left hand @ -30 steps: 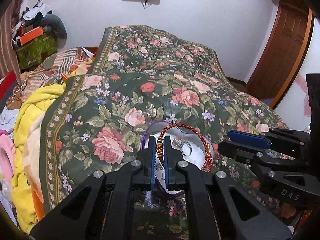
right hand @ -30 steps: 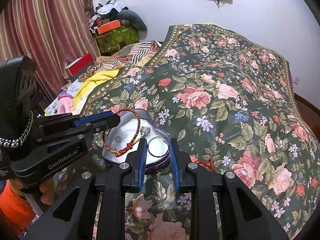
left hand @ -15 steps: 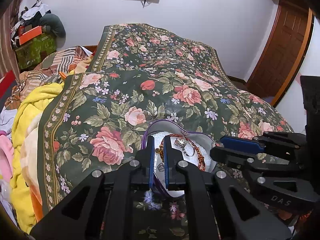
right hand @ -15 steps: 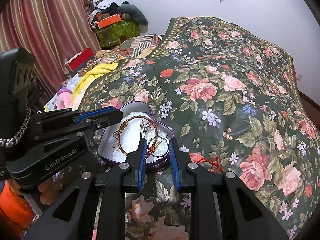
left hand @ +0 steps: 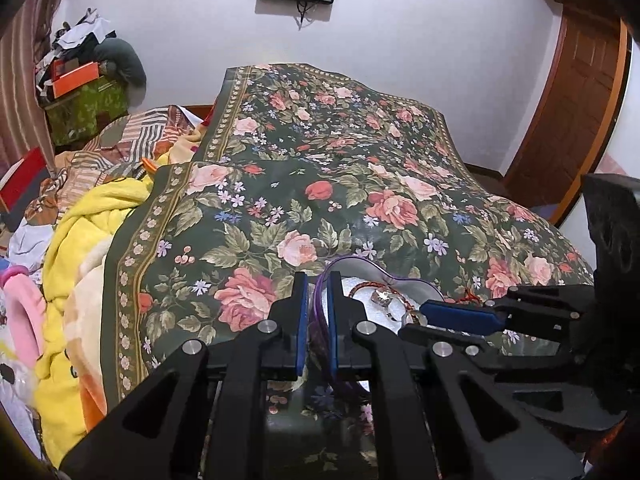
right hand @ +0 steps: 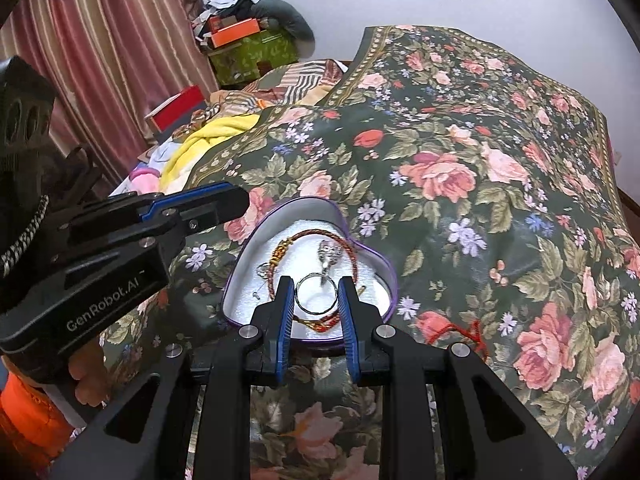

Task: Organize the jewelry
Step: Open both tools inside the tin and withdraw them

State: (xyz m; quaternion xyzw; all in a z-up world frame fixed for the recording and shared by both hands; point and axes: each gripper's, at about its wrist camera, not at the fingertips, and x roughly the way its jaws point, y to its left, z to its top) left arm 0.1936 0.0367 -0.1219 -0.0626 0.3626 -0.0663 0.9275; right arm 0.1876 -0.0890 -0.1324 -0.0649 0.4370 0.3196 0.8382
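A purple heart-shaped tin (right hand: 362, 222) with a white lining sits on the floral bedspread (right hand: 460, 168). In it lie a red and gold braided bracelet (right hand: 320, 234) and a small silver piece (right hand: 329, 250). My right gripper (right hand: 316, 300) is shut on a silver ring (right hand: 318, 295), held over the tin's near side. My left gripper (left hand: 318, 312) is slightly open and empty, its fingers on either side of the tin's left rim (left hand: 320, 300). The bracelet also shows in the left wrist view (left hand: 360, 287). A red cord (right hand: 464, 330) lies on the bedspread right of the tin.
Yellow and striped blankets (left hand: 80, 232) are heaped at the bed's left edge. A green box with an orange box on top (left hand: 80, 92) stands in the far left corner. A wooden door (left hand: 576, 92) is at the right.
The red bracelet left my left gripper and now lies in the tin. My left gripper drew back to the tin's left rim. My right gripper moved closer over the tin with the ring.
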